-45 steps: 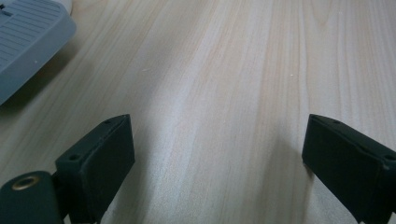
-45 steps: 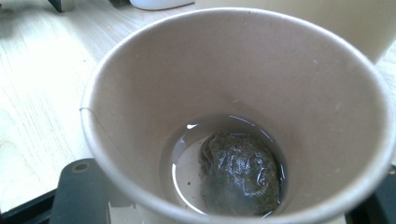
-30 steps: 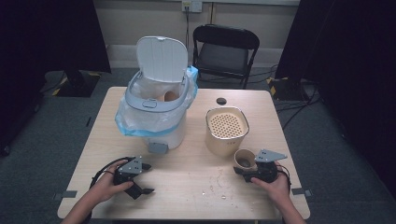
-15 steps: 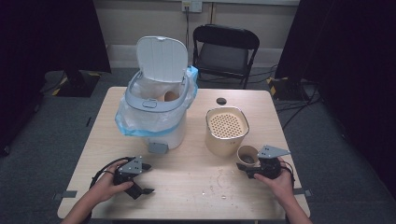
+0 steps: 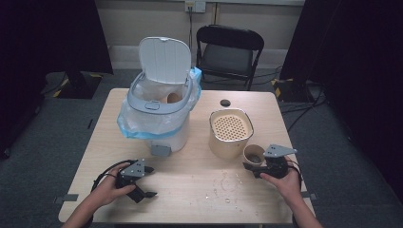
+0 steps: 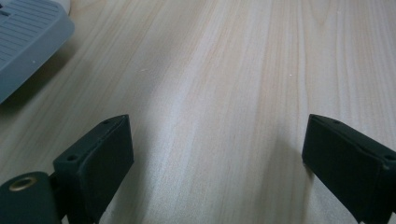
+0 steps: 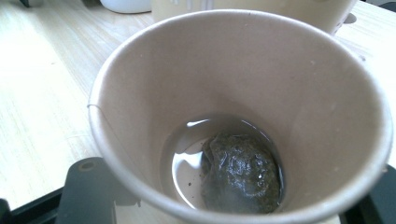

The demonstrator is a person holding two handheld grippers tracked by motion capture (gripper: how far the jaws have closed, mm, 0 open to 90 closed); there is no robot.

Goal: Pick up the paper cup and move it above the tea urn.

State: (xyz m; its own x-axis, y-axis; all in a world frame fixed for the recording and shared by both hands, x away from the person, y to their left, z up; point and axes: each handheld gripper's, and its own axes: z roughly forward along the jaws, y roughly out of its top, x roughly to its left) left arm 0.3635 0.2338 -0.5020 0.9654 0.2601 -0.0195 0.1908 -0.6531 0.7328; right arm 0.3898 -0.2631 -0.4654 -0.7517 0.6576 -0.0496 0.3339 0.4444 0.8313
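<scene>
**Paper cup with used tea bag at the right gripper**

The left gripper (image 5: 144,182) rests on the table (image 5: 199,185), jaws spread wide and empty. Behind it, a white bin (image 5: 159,111), lid up and bag-lined, contains a brown cup. A cream perforated-top canister (image 5: 230,134) stands centre-right. The right gripper (image 5: 253,167) clasps a brown paper cup (image 7: 243,116) beside the canister; it holds shallow liquid and a wet tea bag (image 7: 240,170).
</scene>
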